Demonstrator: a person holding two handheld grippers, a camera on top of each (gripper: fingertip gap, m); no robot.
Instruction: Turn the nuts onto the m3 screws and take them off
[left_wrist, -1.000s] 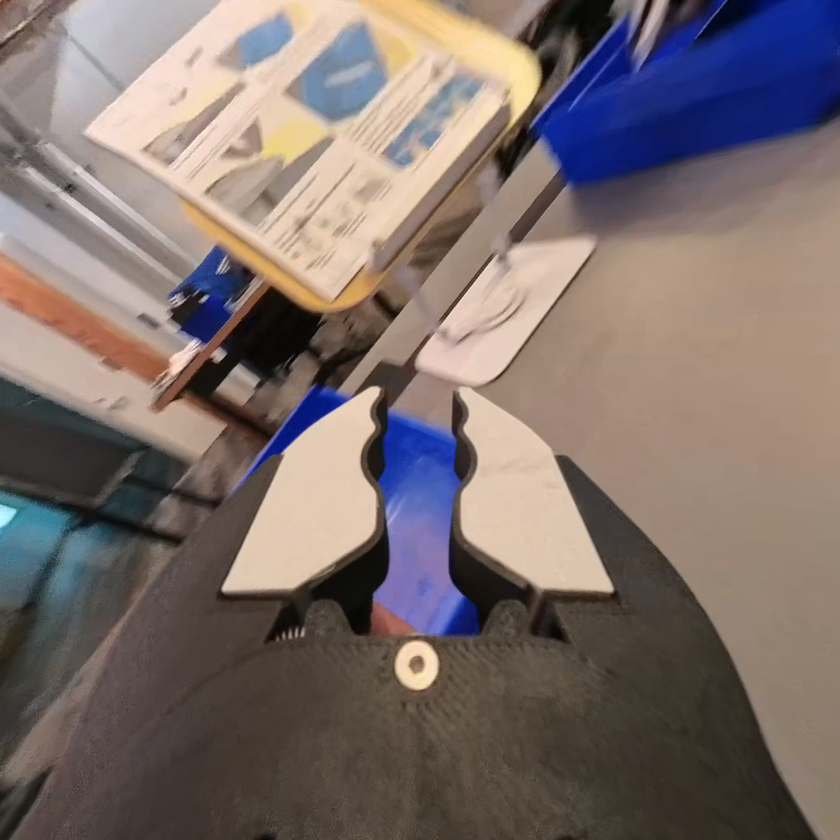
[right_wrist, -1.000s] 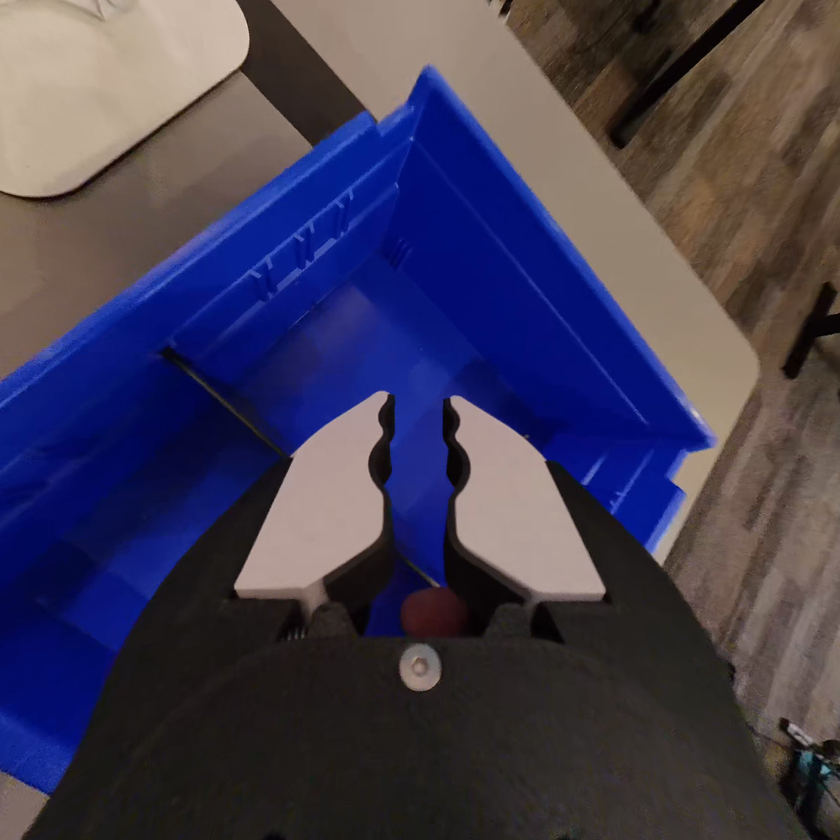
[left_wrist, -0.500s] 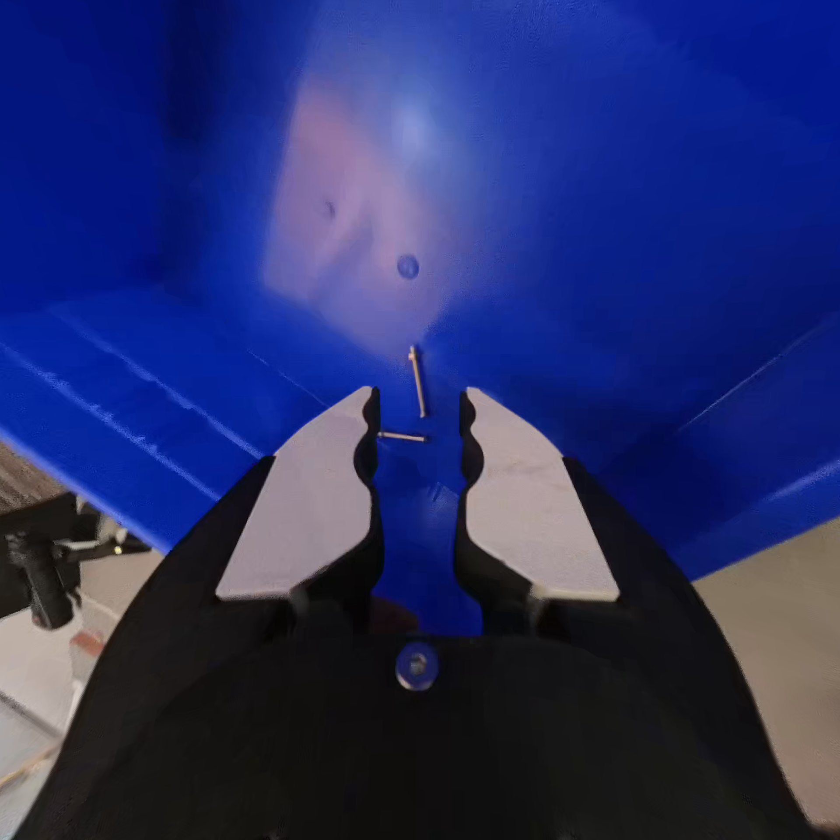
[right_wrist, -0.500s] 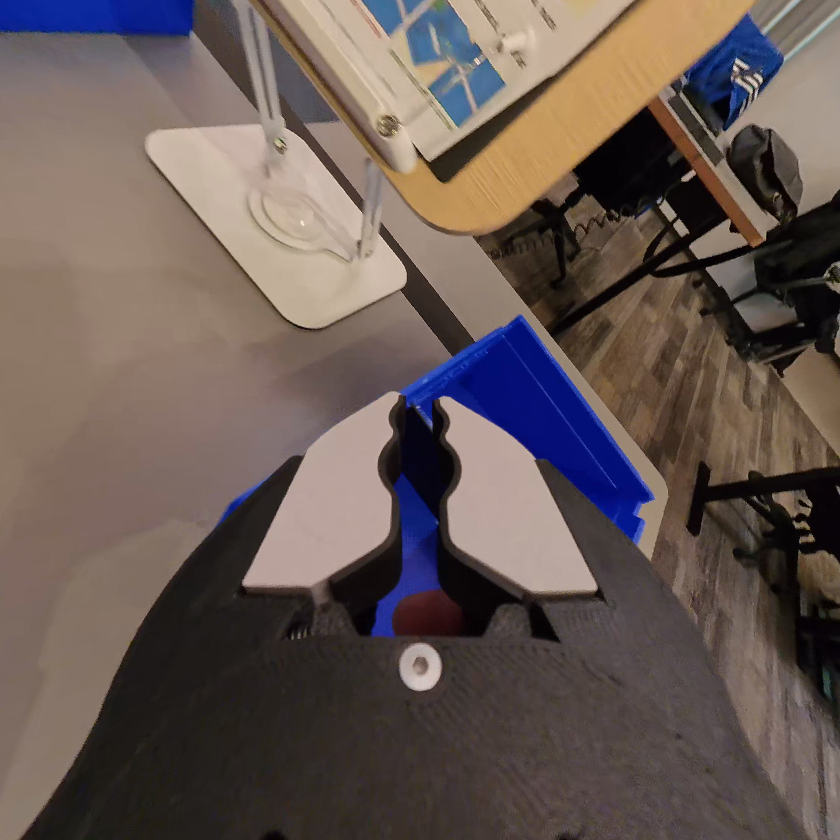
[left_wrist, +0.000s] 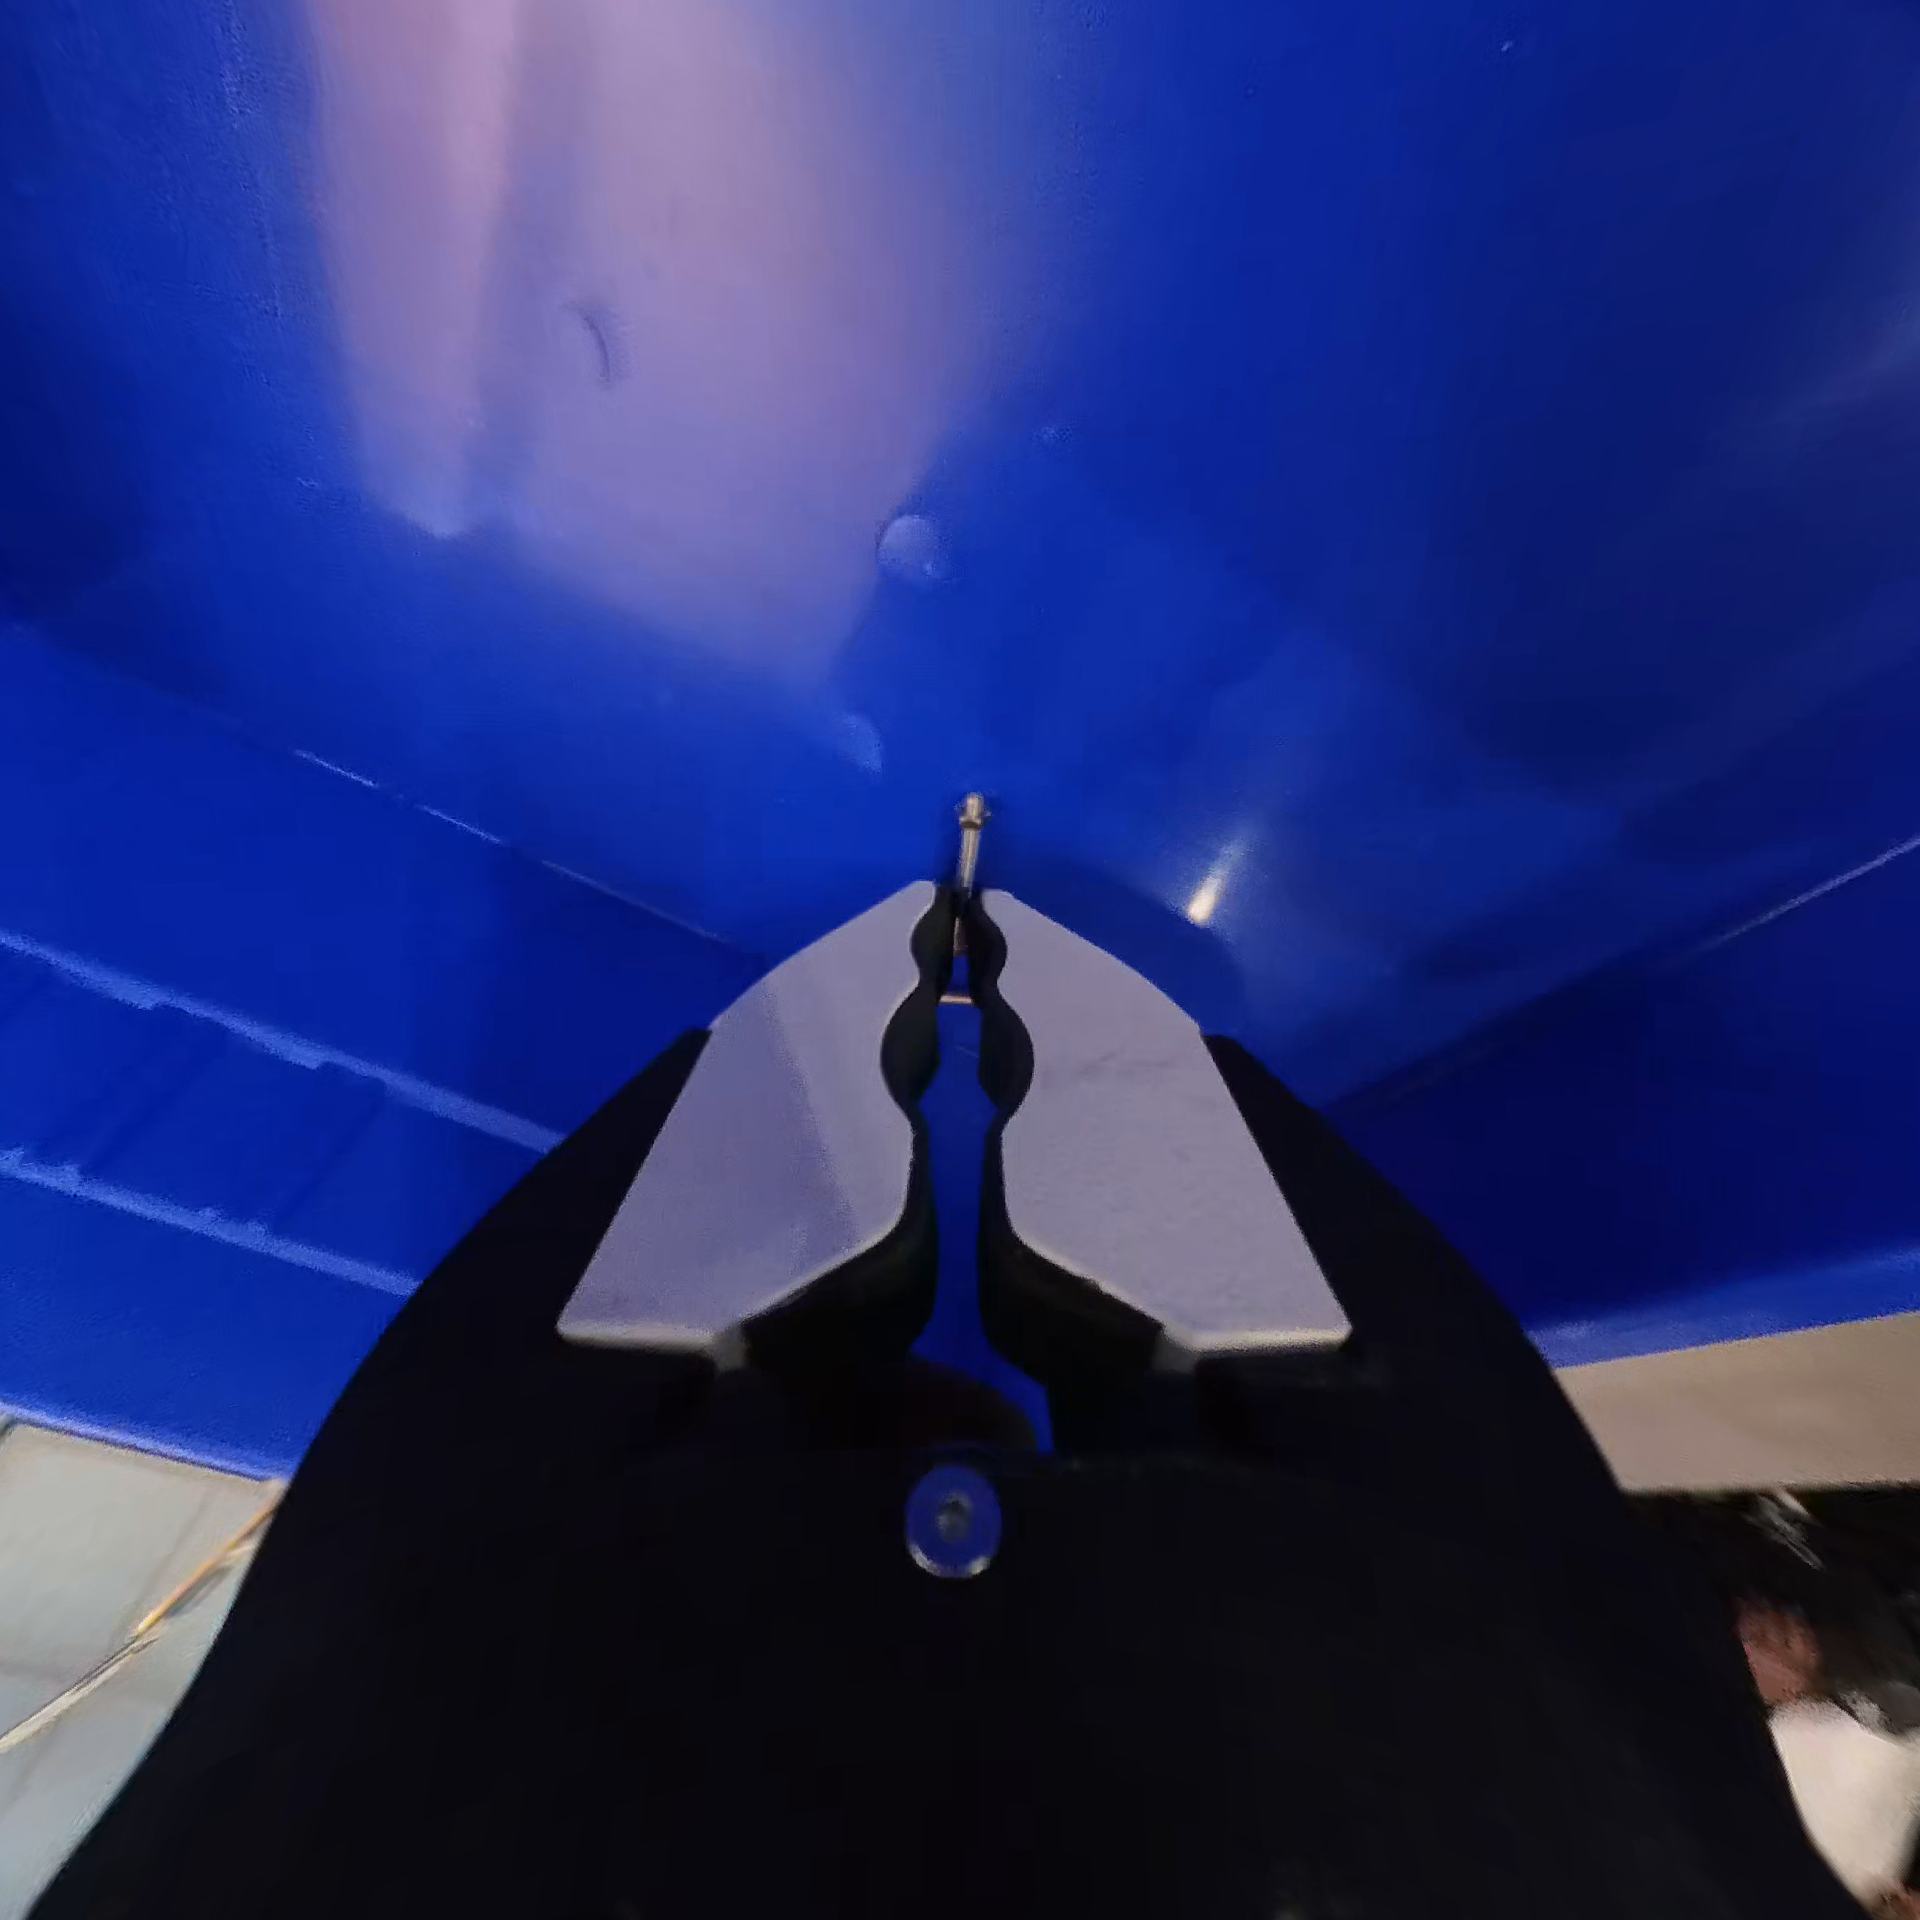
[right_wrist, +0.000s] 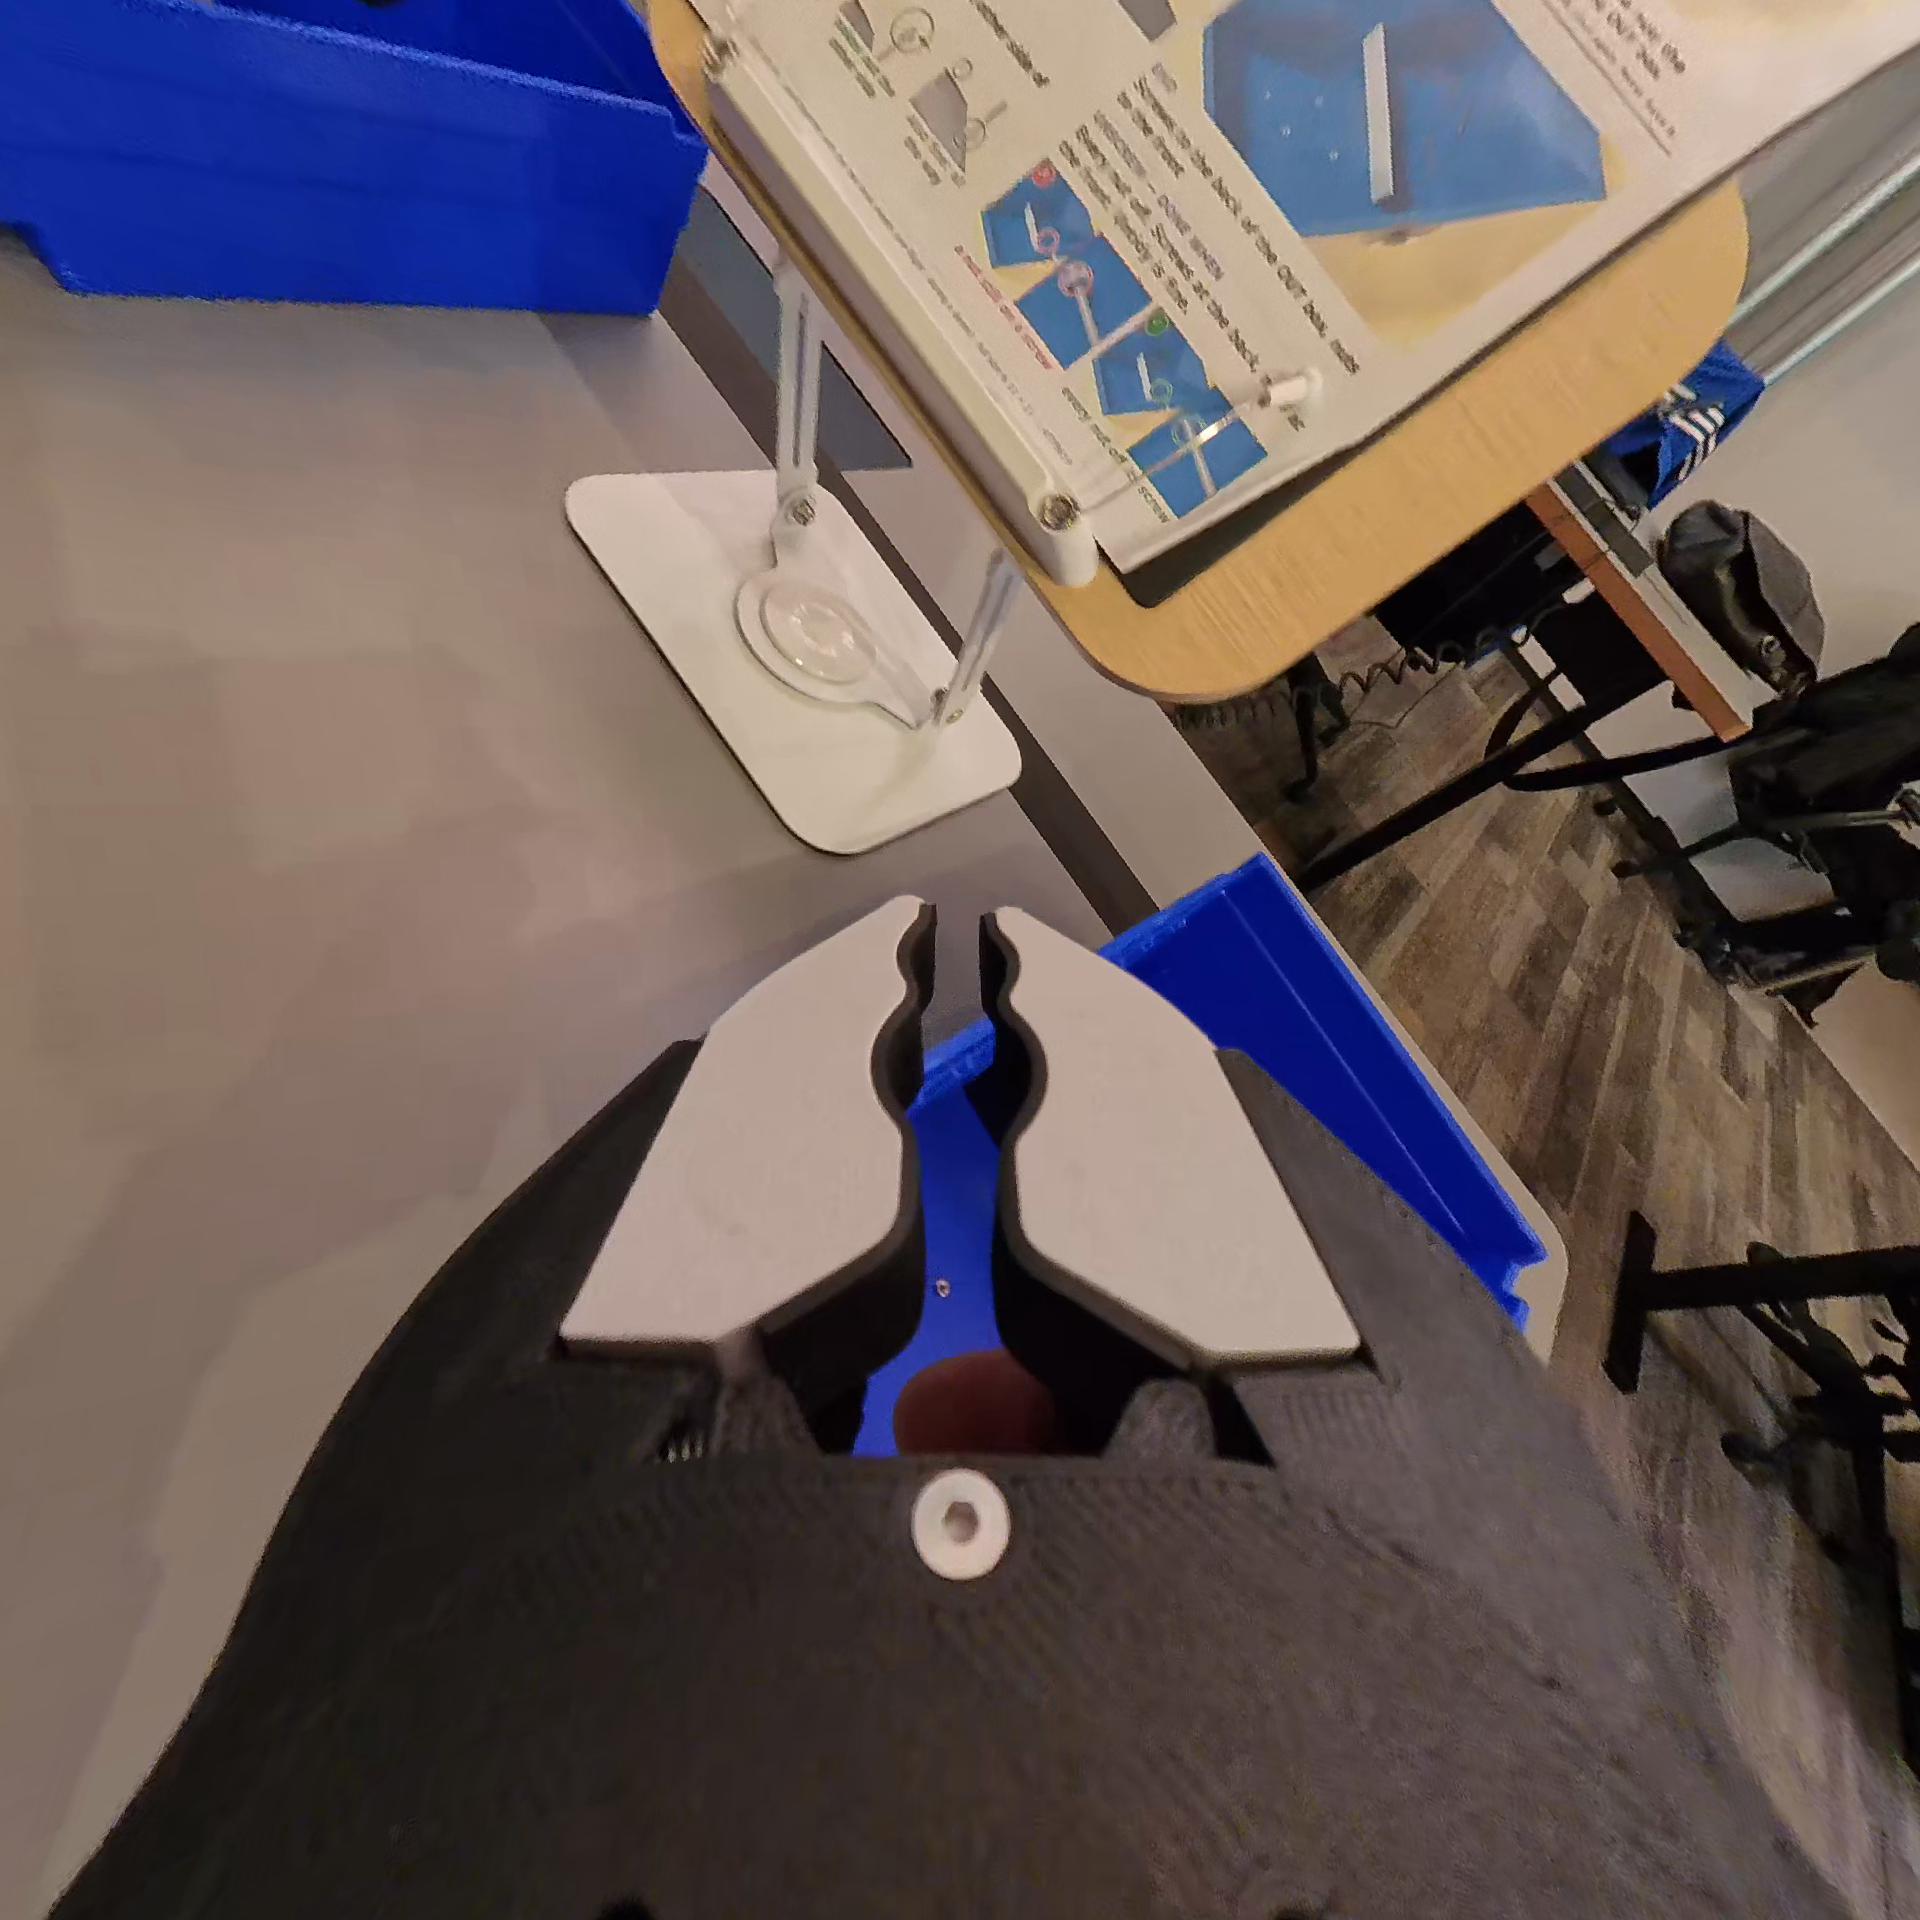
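Note:
In the left wrist view my left gripper (left_wrist: 961, 904) is deep inside a blue bin (left_wrist: 1351, 520) and is shut on a thin metal screw (left_wrist: 969, 842). The screw's head sticks out just past the fingertips. A second screw (left_wrist: 956, 1000) lies on the bin floor, seen through the gap between the fingers. In the right wrist view my right gripper (right_wrist: 956, 920) hovers above the same kind of blue bin (right_wrist: 1299, 1039), closed to a narrow slit with nothing visible in it. A tiny nut (right_wrist: 940, 1288) lies on the bin floor below.
The bin stands at the right edge of a grey table (right_wrist: 312, 727). A white stand base (right_wrist: 727, 582) holds a tilted instruction sheet (right_wrist: 1247, 208) on a wooden board. Another blue bin (right_wrist: 312, 156) is at the far left. Floor and black chair legs (right_wrist: 1766, 831) lie to the right. One gripper's finger ends stand about 60 cm off the other's.
My left gripper swung down into the bin, moved onto a screw and closed on it. My right gripper rose out of the bin and narrowed to a slit.

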